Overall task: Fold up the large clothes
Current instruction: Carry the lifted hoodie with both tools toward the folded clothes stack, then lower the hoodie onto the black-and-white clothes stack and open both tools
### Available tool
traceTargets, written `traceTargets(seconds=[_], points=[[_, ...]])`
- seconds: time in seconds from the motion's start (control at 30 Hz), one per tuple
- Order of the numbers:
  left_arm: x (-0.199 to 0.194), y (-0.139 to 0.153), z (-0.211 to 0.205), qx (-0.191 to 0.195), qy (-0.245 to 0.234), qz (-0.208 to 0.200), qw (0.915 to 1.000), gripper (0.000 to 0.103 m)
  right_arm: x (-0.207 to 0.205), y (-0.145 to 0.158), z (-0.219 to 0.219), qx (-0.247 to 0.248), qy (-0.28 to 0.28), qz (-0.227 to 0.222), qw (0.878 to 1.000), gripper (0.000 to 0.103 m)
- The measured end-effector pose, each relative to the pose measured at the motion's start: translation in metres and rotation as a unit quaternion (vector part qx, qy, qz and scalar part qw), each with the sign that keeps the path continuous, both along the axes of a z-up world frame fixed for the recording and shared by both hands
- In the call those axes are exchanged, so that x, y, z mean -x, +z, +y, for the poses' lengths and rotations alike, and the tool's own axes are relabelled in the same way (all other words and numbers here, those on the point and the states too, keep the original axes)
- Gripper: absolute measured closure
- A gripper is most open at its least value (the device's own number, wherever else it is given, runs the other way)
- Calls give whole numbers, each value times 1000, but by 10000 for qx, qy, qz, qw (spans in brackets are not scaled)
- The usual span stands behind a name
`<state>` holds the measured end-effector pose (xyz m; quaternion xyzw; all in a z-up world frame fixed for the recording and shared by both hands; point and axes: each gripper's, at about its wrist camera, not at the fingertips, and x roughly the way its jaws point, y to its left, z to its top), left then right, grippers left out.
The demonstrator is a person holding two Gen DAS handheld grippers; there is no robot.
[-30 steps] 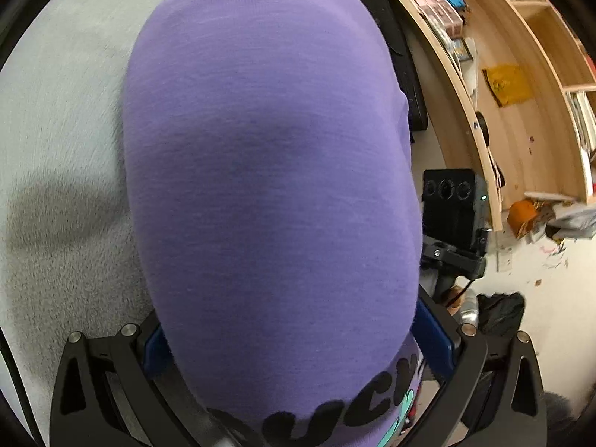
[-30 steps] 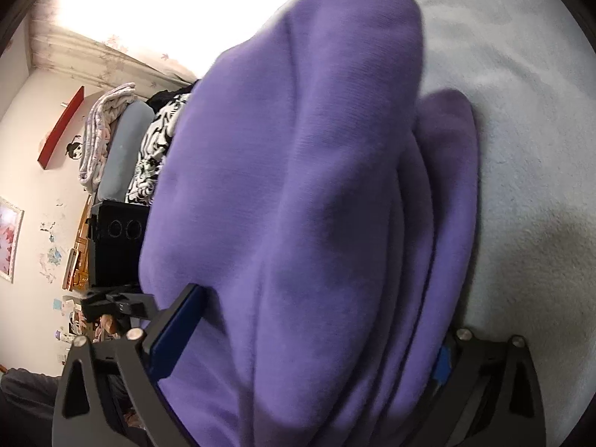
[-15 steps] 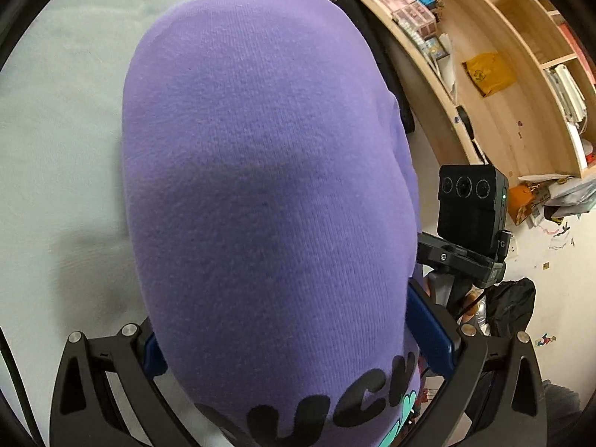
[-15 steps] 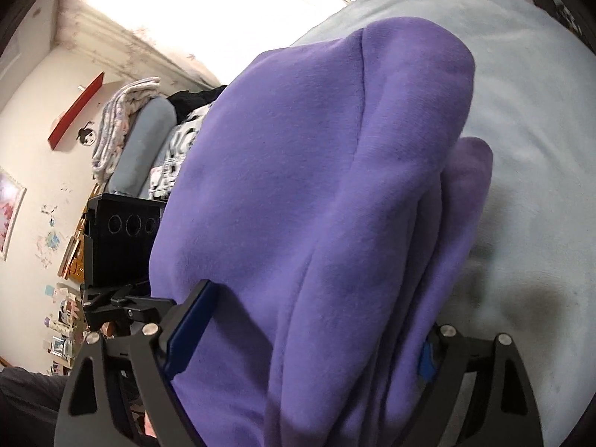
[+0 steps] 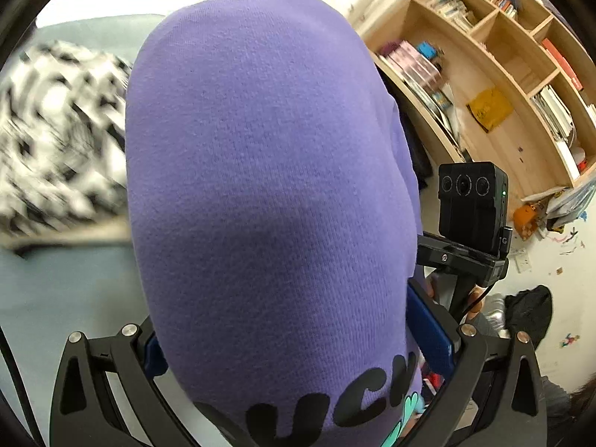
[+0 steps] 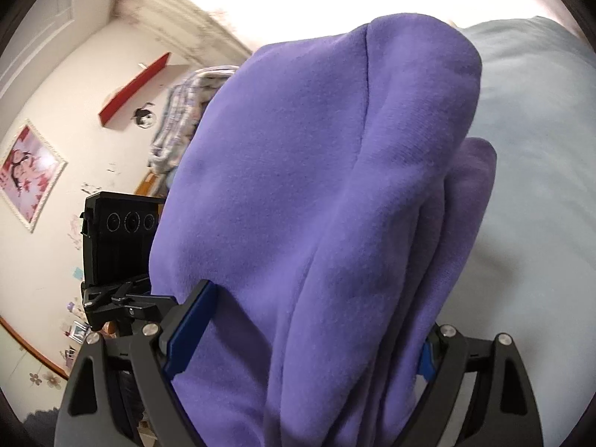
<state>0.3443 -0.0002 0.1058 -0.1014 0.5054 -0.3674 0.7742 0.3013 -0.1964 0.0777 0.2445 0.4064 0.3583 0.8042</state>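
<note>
A thick folded purple sweatshirt (image 5: 268, 193) with black lettering fills the left wrist view. My left gripper (image 5: 294, 350) is shut on it, blue pads on both sides of the bundle. In the right wrist view the same purple sweatshirt (image 6: 316, 205) hangs in several folds between the fingers of my right gripper (image 6: 305, 342), which is shut on it. The garment is lifted above the pale grey bed (image 6: 540, 149). Each gripper's camera block shows in the other's view: the right gripper's block (image 5: 471, 205), the left gripper's block (image 6: 119, 238).
A black-and-white patterned garment (image 5: 56, 141) lies on the bed at the left. A wooden bookshelf (image 5: 503, 74) stands at the right. Stacked folded clothes (image 6: 186, 111) lie behind the sweatshirt, and a red wall shelf (image 6: 134, 89) hangs on the wall.
Both grippers have lifted and tilted up with the sweatshirt. The bed has dropped away, and the patterned garment, walls and window have come into view.
</note>
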Motion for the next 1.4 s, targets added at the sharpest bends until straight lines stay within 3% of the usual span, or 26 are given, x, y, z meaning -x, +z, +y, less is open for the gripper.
traceTargets(seconds=[0.13,0.37,0.5,0.63,0.73,0.83,1.07,1.27,1.4], points=[[-54,32,61,-287,55,-255,9992,0,-57,13,60,-264,82,-183,9995,12],[-185,42,152,-773,101,-608,9951,0,-172,-6,137,-789,-39,-74,9968,12],[-253,20,192,-1038,116,-626,9926,0,-232,-40,171,-961,-101,118,9952,12],[-318,-36,218,-1113,224,-199,9933,0,-273,-90,183,-903,-299,577,9938,12],[-341,-61,229,-704,345,6,9969,0,-276,-120,182,-704,-372,620,9949,13],[-346,-65,250,-406,280,-15,9988,0,-273,-116,183,-605,-253,517,9965,13],[-320,-45,229,-996,515,-330,9931,0,-231,-99,158,206,-83,380,9990,13],[-275,-21,204,-1641,997,-865,9776,0,-182,-66,136,885,-508,-414,9939,13],[-241,7,197,-1779,1237,-1556,9638,0,-153,-45,145,1185,-619,-995,9860,15]])
